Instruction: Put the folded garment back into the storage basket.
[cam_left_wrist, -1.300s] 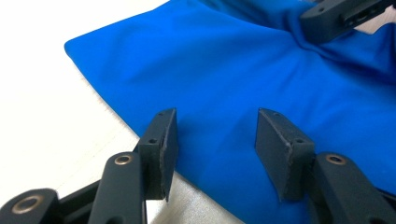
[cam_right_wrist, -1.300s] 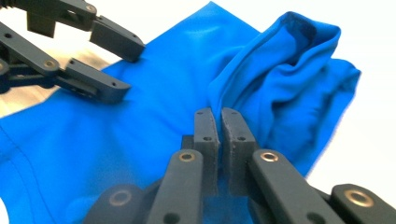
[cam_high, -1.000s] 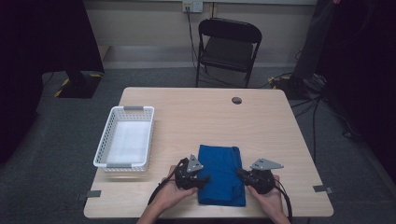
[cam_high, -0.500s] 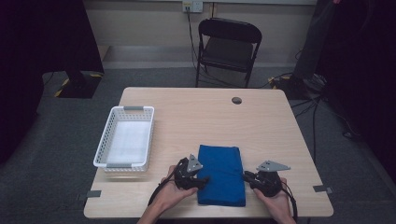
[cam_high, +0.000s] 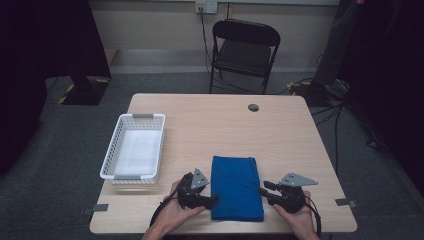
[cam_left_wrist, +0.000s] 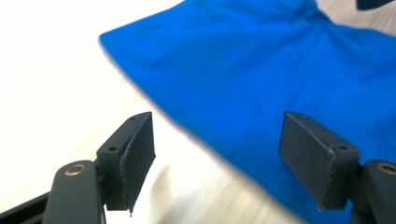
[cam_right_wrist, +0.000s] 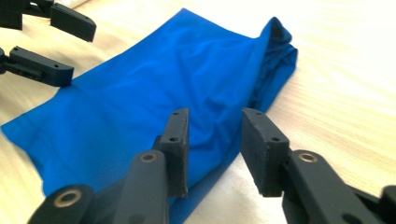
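A blue folded cloth lies flat near the table's front edge. My left gripper rests at its left edge, and its jaws have just been opening. In the left gripper view they stand wide apart with the cloth's edge passing between them, untouched. My right gripper sits at the cloth's right edge; its jaws have also just been opening. In the right gripper view the pads stand apart over the cloth's near edge without pressing it. The left gripper shows there at the top left, open.
A white plastic basket stands at the table's left side. A small dark round cap sits in the tabletop at the back. A black folding chair stands behind the table.
Both grippers have opened and let go of the cloth's side edges. The left hand has drawn a little left, away from the cloth. The cloth lies still.
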